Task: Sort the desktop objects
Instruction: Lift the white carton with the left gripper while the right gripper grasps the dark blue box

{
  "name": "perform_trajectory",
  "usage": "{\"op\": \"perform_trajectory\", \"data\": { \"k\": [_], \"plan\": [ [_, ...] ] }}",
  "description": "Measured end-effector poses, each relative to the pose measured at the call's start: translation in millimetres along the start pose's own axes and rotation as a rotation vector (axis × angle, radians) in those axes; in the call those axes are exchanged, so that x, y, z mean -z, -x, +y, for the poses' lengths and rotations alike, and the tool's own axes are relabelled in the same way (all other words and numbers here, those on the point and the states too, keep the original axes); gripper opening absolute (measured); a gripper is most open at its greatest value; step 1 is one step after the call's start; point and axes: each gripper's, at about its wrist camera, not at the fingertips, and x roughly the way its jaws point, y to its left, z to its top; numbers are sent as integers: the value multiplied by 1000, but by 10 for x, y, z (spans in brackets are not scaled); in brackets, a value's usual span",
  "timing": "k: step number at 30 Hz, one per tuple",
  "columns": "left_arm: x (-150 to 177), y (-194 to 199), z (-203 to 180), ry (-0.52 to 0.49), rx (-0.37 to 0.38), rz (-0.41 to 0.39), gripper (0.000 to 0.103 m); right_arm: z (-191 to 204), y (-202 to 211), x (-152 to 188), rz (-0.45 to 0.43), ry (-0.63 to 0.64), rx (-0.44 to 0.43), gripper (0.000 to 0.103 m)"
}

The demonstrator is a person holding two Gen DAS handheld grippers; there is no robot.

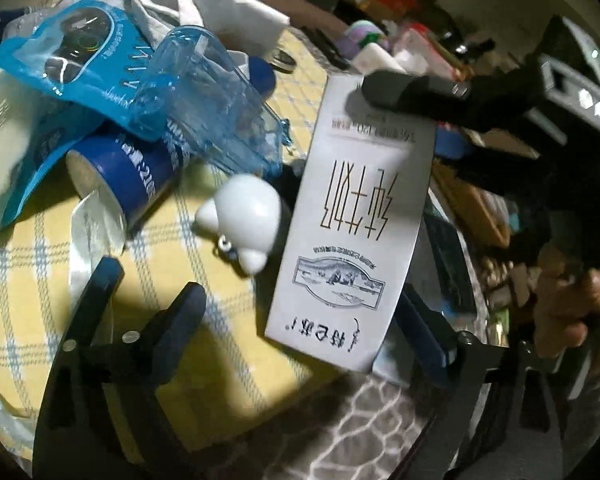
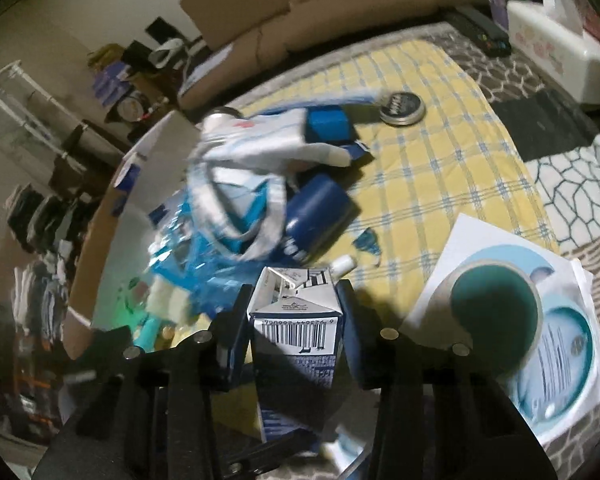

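White-and-blue barcoded milk carton (image 2: 296,312) clamped in right tool (image 2: 296,316); left tool (image 1: 260,304) spread wide.

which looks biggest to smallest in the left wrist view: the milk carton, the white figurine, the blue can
1. milk carton, clearly largest
2. blue can
3. white figurine

The can and figurine look close in size, and clutter hides part of the can, so that order is unsure.

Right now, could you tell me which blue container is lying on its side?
The dark blue can, lying toppled on the yellow cloth; the milk carton is held in the right tongs.
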Motion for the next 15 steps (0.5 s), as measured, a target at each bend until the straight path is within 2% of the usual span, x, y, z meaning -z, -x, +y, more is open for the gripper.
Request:
{"op": "perform_trajectory", "data": {
  "k": [3,6,8,10,12,15],
  "plan": [
    [81,69,-36,-20,5,-1,88,177,86,111,-16,48,18,42],
    [112,176,-108,-63,-25,-25,87,370,160,238,-35,123,70,42],
    [85,249,-132,-86,-32,-57,90,468,203,350,-54,170,98,42],
    [58,279,-154,-118,-40,-72,98,574,241,481,-76,220,121,42],
    [108,371,-152,-163,-34,-73,102,663,268,605,-96,257,136,43],
    [109,399,-281,-272,-34,-88,103,709,287,707,-108,274,140,43]
  ]
}}
